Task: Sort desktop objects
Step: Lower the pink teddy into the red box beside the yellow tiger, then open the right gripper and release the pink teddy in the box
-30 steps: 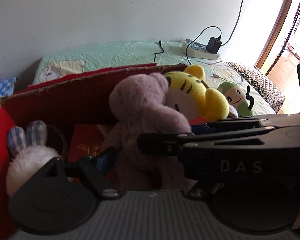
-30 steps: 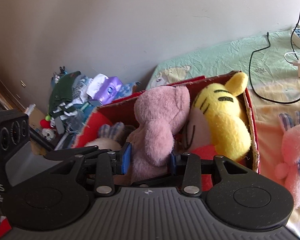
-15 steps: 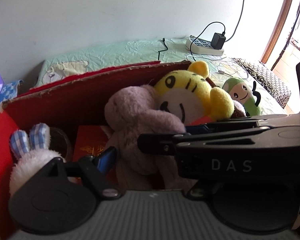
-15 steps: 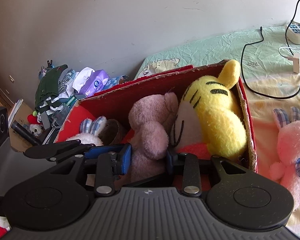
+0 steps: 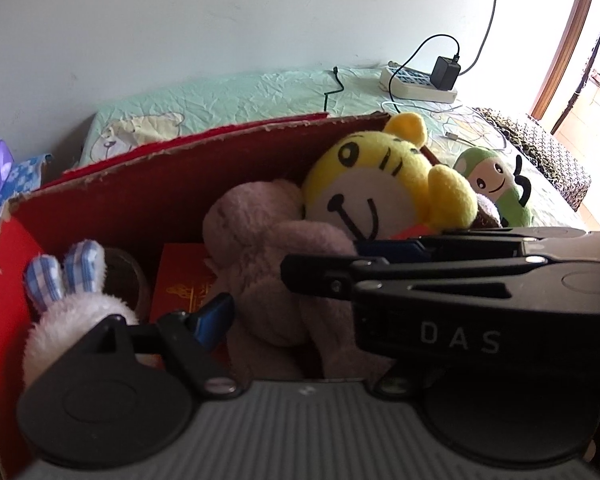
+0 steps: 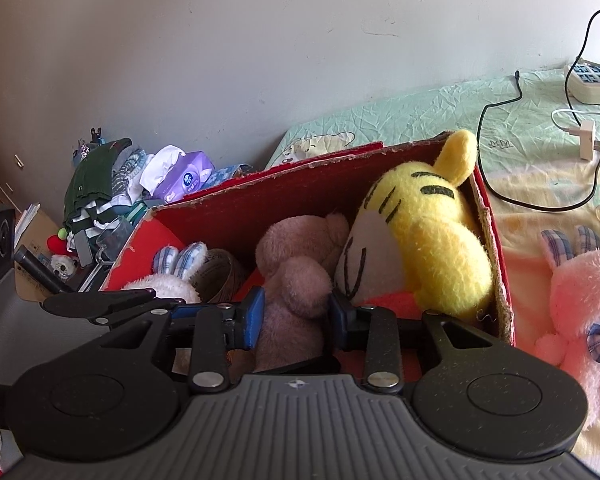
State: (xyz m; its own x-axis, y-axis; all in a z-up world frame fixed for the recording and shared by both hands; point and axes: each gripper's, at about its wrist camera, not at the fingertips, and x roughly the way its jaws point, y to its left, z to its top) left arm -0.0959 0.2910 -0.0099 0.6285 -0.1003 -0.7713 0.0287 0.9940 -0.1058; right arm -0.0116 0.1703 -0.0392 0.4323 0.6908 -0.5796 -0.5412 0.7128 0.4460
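Sitting inside a red cardboard box (image 6: 260,200), a mauve plush bear (image 6: 296,280) is squeezed between the right gripper's (image 6: 296,316) blue pads. The left gripper (image 5: 292,280) flanks it half-spread without pressing. A yellow tiger plush (image 6: 428,240) leans beside it, on a bed (image 6: 420,108).
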